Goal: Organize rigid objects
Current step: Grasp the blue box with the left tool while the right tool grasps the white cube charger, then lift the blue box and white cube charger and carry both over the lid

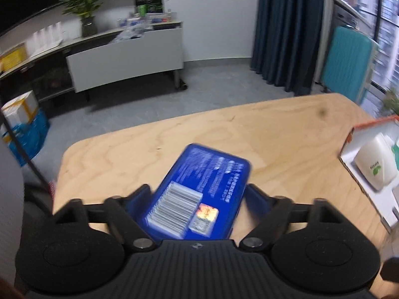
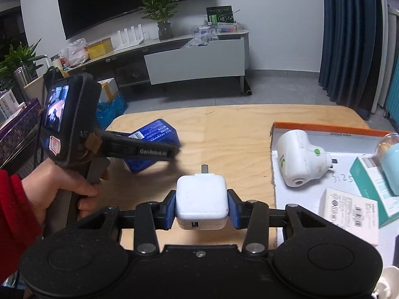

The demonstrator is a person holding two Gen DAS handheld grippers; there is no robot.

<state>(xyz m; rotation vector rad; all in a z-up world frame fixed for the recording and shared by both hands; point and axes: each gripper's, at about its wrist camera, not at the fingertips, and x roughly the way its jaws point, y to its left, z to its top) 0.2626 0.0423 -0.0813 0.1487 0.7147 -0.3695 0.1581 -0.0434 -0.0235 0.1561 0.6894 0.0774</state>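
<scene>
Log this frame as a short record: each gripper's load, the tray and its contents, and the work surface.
left gripper: shut on flat blue printed box
right gripper: shut on white square plug adapter
tray: orange-edged white cardboard tray, on the table's right side
tray contents: rounded white plastic device, white barcoded carton, teal carton
surface: light wooden table

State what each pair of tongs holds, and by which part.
Left tongs: blue box, gripped across its long sides near the barcode end. Right tongs: white charger, gripped by two opposite sides.
</scene>
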